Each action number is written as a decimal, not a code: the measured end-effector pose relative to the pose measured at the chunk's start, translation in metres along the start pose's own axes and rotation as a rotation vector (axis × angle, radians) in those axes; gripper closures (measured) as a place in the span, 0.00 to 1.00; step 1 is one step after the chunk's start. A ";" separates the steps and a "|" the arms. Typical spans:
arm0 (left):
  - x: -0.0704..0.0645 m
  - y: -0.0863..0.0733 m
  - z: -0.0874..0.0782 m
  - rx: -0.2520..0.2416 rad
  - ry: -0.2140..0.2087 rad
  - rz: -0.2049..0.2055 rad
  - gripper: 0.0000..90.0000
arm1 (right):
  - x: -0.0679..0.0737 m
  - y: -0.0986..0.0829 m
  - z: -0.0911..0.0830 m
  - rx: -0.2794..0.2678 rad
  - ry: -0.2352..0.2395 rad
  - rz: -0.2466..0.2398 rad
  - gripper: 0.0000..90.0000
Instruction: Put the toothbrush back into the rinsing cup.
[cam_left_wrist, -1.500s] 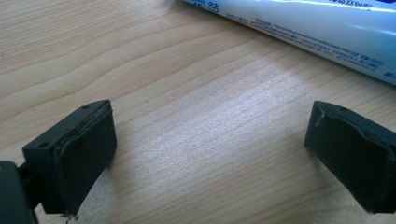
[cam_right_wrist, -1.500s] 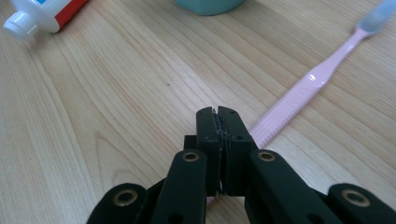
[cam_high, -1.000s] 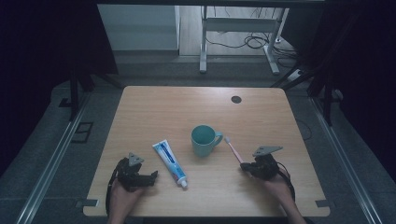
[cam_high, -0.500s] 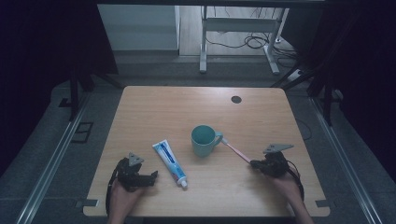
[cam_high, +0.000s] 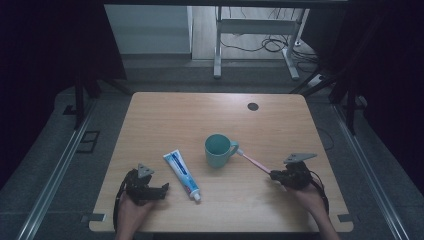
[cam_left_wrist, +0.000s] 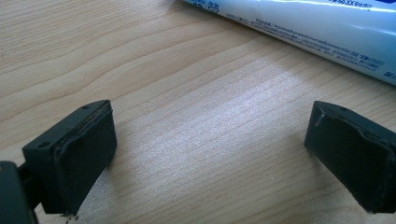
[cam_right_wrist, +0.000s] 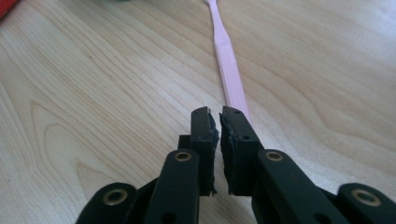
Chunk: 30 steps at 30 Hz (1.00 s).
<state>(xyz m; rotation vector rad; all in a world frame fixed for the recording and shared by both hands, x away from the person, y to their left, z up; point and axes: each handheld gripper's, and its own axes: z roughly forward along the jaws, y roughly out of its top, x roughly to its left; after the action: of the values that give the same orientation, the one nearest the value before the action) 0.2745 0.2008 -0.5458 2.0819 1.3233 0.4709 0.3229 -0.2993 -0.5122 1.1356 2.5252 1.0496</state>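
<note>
A pink toothbrush lies on the wooden table, its head end by the handle of a teal mug. My right gripper sits at the brush's near end. In the right gripper view its jaws are shut with nothing between them, and the pink handle runs away from beside the right jaw. A white-and-blue toothpaste tube lies left of the mug. My left gripper rests on the table just left of it. It stands open, with the tube beyond the jaws.
A small dark round hole marks the table's far right. Beyond the far edge stand white desk legs and cables on the floor. Metal rails run along both sides of the table.
My right gripper has shifted a little to the right along the table, near the toothbrush's end. The left gripper, mug and tube have not moved.
</note>
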 end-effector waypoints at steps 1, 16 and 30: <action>0.000 0.000 0.000 0.000 0.000 0.000 0.02 | 0.000 0.002 -0.001 0.003 -0.002 -0.003 0.89; 0.000 0.000 0.000 0.002 0.000 0.001 0.03 | -0.012 0.031 0.001 0.110 -0.028 -0.003 0.73; 0.000 0.000 0.000 0.001 -0.001 0.001 0.02 | -0.013 0.057 0.021 0.254 -0.034 -0.041 0.70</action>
<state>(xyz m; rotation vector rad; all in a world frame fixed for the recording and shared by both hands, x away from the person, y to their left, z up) 0.2746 0.2009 -0.5458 2.0840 1.3222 0.4698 0.3741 -0.2706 -0.4911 1.1449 2.6993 0.7074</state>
